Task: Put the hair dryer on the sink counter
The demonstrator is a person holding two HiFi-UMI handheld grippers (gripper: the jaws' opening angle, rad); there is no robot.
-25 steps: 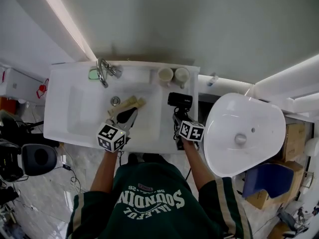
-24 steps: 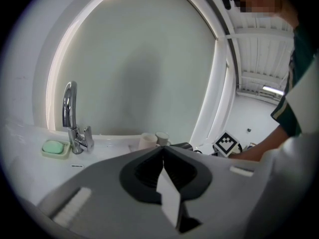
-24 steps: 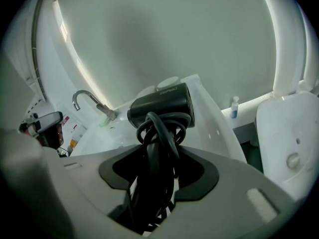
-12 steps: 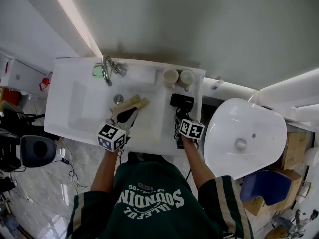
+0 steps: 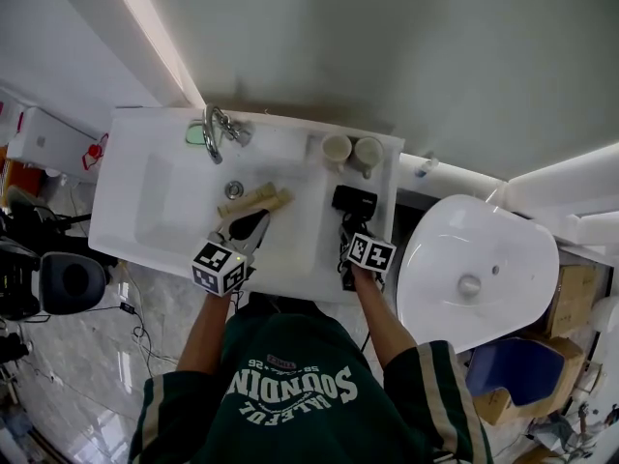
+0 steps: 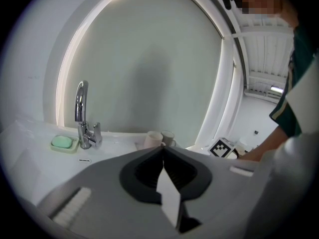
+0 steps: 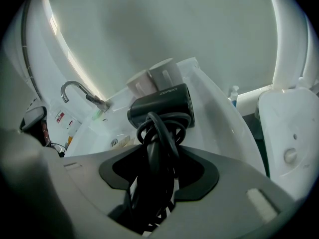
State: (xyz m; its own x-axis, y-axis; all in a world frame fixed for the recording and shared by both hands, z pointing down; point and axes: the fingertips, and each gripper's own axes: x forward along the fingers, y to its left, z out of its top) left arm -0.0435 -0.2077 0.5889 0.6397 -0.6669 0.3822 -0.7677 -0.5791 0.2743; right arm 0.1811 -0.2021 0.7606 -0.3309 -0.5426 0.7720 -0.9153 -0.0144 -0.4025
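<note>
**Hair dryer pinched over the right strip of the counter**

The head view shows the layout: the white sink counter (image 5: 280, 148), its faucet (image 5: 211, 131), two cups (image 5: 338, 147) by the wall, and a white oval fixture (image 5: 474, 278) off to the right. The hair dryer (image 5: 354, 201) shows there only as a black block on the counter's right strip, just in front of the cups.

The right gripper view adds the detail. The right gripper (image 7: 157, 158) has its jaws pinching the dryer's handle, with the black cord (image 7: 164, 126) looped around it. The handle runs away from the person toward the wall, and the barrel lies crosswise. I cannot tell which end is the nozzle.

The left gripper view shows green soap (image 6: 62, 142) beside the faucet. It also shows the left gripper (image 6: 162, 147) over the basin, jaws pressed together on nothing.
</note>
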